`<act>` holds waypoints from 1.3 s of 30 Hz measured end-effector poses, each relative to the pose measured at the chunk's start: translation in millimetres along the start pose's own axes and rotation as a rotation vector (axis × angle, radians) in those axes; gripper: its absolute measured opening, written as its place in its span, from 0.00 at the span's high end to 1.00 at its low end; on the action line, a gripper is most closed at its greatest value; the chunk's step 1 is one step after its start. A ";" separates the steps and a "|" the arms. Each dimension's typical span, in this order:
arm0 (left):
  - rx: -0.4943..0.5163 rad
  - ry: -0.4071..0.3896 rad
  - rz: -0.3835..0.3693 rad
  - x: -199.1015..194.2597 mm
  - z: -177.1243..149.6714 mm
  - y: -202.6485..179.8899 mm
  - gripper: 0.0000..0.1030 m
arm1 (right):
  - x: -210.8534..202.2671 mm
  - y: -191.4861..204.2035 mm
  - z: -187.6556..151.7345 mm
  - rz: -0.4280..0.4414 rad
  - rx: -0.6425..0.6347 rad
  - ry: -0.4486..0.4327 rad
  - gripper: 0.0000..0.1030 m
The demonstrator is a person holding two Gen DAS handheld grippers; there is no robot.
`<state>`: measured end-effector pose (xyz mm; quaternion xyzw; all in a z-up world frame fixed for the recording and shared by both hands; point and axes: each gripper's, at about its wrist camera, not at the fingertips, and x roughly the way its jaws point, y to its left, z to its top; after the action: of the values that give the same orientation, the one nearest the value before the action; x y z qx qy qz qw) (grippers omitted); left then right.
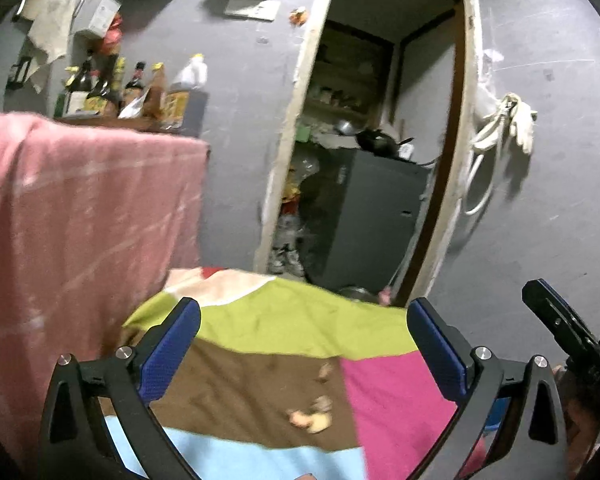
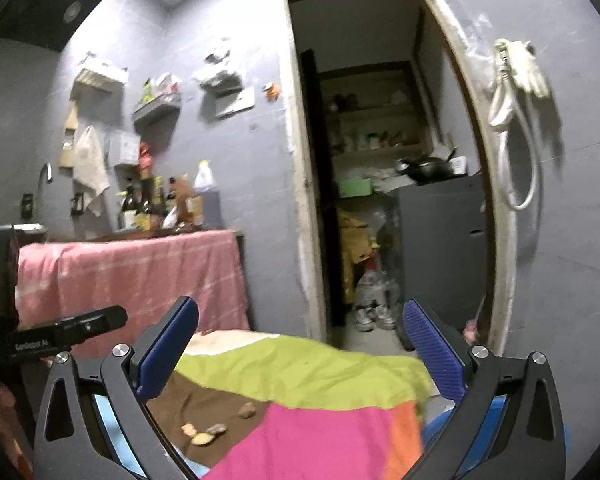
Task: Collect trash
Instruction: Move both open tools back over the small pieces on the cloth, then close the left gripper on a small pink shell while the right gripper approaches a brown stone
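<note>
both grippers hang above a patchwork cloth of green, brown, pink and pale blue blocks, pointing roughly toward the doorway. the left gripper has its blue-padded jaws spread wide with nothing between them, and the right gripper is likewise wide open and empty. the trash, a few small tan scraps, lies on the brown block of the cloth, below and between the fingers in both views ( from the right wrist). neither gripper touches them. the wide jaws and raised, forward-facing pose suggest a search or approach rather than a pick. a pink towel drapes the counter to the left, bottles crowded on top.
</note>
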<state>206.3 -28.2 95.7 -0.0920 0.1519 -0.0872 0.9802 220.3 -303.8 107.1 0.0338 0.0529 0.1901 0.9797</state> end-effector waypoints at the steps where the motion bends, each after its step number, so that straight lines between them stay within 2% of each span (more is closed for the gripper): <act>1: 0.000 0.013 0.007 1.2 -3.4 4.4 0.02 | 3.6 3.7 -3.3 0.003 -0.006 0.013 0.00; 6: -0.013 0.102 0.020 10.6 -24.9 21.2 0.02 | 23.0 14.0 -18.7 0.015 -0.021 0.089 0.00; 12: -0.007 0.240 -0.001 32.7 -47.7 28.3 0.03 | 47.2 8.9 -36.9 0.028 -0.027 0.227 0.00; 14: 0.005 0.278 -0.011 38.8 -55.7 27.4 0.03 | 53.4 8.0 -43.6 0.049 -0.023 0.270 0.10; 15: 0.006 0.298 -0.022 42.4 -59.2 27.3 0.05 | 56.5 7.9 -47.5 0.056 -0.025 0.293 0.14; 16: 0.003 0.320 -0.036 46.8 -62.3 27.5 0.13 | 60.0 7.7 -51.7 0.063 -0.028 0.319 0.21; 19: -0.002 0.405 -0.068 63.9 -71.4 27.5 0.33 | 70.8 7.5 -64.0 0.092 -0.023 0.391 0.34; 23: -0.010 0.481 -0.097 83.5 -78.2 26.6 0.41 | 84.2 6.4 -79.2 0.133 -0.001 0.477 0.47; 25: -0.015 0.512 -0.110 91.6 -81.5 25.4 0.50 | 89.2 6.6 -85.8 0.155 0.014 0.511 0.50; 29: 0.006 0.542 -0.124 104.2 -85.2 21.6 0.53 | 97.3 9.1 -95.3 0.184 0.017 0.559 0.52; 34: 0.036 0.568 -0.105 112.1 -86.0 18.5 0.68 | 105.9 11.8 -97.9 0.195 0.012 0.581 0.52; 39: 0.071 0.566 -0.119 108.5 -88.4 14.1 0.79 | 113.0 18.0 -99.3 0.208 0.000 0.600 0.52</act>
<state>282.5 -49.7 -20.7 -0.0384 0.4104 -0.1722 0.8947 306.3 -240.0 -0.1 -0.0187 0.3356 0.2907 0.8958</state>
